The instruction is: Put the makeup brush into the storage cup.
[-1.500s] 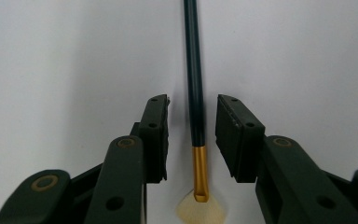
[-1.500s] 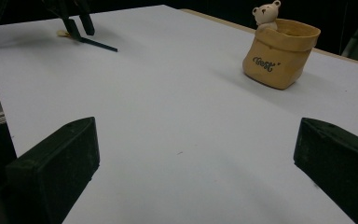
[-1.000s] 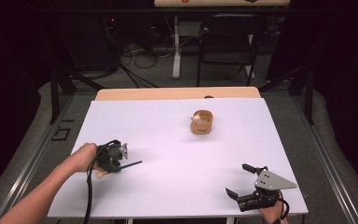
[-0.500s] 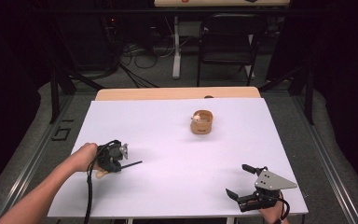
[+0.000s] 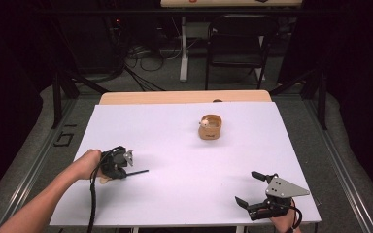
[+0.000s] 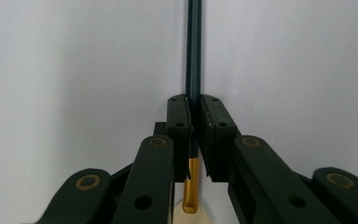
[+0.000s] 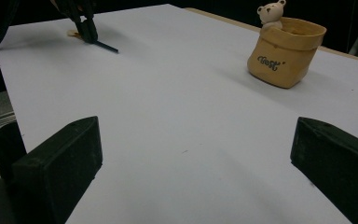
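A thin dark pen [image 6: 194, 56] with a gold end [image 6: 189, 186] lies flat on the white bench [image 5: 175, 141] at its near left part, and the left tongs [image 5: 126, 171] are pinching it: in the left gripper view the two black jaws press on the shaft from either side, the dark length running straight ahead past the tips and the gold end lying back between the jaw arms. These jaws have just been closing onto the pen. In the high view the pen's free end sticks out to the right of the tongs, low over the bench surface, and the person's left hand [image 5: 85, 165] grips the tool body, with the cable trailing back toward the near edge.

The right tongs [image 5: 252, 188] rest at the near right corner of the bench, spread wide with nothing between them.

Well apart from both, toward the far middle of the bench, stands a tan sack-shaped holder [image 7: 285, 50], upright, with a small white bear figure [image 7: 271, 14] at its rim.
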`<control>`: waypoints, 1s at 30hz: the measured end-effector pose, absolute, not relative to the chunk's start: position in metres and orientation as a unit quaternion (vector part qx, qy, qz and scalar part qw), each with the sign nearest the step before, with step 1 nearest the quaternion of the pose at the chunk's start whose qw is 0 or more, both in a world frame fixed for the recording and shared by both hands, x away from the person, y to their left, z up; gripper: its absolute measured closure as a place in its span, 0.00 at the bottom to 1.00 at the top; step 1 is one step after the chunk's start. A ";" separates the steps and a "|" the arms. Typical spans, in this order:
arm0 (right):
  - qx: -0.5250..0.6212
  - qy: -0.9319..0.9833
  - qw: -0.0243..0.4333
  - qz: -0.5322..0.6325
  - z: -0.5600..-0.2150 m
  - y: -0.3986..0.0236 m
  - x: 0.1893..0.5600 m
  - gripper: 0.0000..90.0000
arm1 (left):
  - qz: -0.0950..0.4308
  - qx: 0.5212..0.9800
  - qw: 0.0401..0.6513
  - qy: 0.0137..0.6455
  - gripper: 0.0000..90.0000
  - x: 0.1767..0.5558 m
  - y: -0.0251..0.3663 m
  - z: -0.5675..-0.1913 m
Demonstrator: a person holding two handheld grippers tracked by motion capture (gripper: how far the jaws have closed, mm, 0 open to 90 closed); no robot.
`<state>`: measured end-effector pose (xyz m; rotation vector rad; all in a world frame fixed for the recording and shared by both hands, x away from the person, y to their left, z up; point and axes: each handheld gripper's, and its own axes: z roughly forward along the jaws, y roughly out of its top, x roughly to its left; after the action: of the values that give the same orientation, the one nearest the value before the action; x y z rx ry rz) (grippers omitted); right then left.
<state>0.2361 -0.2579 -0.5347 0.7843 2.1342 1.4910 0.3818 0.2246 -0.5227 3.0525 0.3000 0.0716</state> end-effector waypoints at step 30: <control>0.294 0.796 0.204 0.488 -0.521 -0.247 0.243 0.00 | 0.059 0.996 0.062 0.040 0.92 0.369 0.184 -0.475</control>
<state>0.2427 -0.2466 -0.5212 0.8189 2.2200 1.3622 0.3689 0.1844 -0.4753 3.0108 0.1201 0.1775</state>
